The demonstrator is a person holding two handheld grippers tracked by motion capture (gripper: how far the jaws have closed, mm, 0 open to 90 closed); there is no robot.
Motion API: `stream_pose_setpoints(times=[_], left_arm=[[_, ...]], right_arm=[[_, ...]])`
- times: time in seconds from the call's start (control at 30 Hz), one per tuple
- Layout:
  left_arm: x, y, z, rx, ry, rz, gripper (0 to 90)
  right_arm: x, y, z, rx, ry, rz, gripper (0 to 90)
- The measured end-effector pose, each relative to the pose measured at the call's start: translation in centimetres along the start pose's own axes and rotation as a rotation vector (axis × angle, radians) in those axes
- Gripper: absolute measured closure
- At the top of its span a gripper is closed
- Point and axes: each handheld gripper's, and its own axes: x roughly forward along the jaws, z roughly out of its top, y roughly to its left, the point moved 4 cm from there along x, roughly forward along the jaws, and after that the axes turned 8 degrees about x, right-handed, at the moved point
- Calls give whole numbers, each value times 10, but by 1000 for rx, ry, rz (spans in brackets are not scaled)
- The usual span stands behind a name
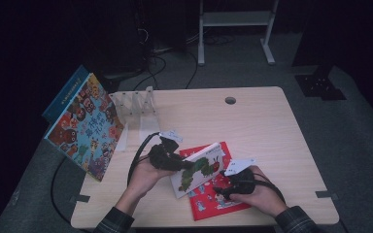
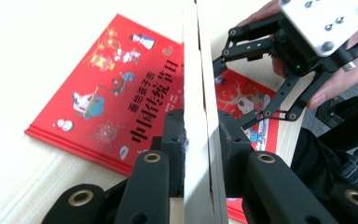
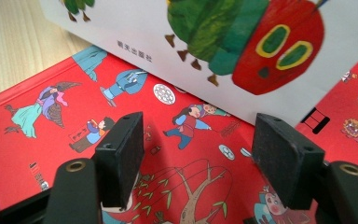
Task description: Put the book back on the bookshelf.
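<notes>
A white picture book with a green caterpillar on its cover (image 1: 200, 170) (image 3: 205, 42) is tilted up off a red picture book (image 1: 216, 200) (image 2: 107, 93) (image 3: 51, 121) that lies flat near the table's front edge. My left gripper (image 1: 187, 165) (image 2: 200, 135) is shut on the white book (image 2: 193, 84), one pad pressed on each side of its edge. My right gripper (image 1: 222, 187) (image 3: 198, 154) stands open just above the red book, with nothing between its pads. In the left gripper view the right gripper (image 2: 231, 95) is beyond the white book, held by a hand.
A large colourful book (image 1: 85, 127) leans at the table's left edge with a blue book (image 1: 64, 93) behind it. A clear plastic rack (image 1: 135, 104) stands beside them. The wooden table (image 1: 267, 131) has a cable hole (image 1: 230, 100) at the back.
</notes>
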Motion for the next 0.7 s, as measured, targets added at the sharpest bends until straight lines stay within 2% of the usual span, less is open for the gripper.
stream_pose_setpoints(times=[0.23,0.37,0.7], left_arm=[[-10,3,0,15,-37,17,758],[-13,4,-2,19,-40,24,760],[-27,13,-4,-15,-81,38,761]], right_arm=[[0,0,0,-4,-1,0,329],[0,-1,0,-4,-2,0,329],[0,-1,0,-3,-4,0,330]])
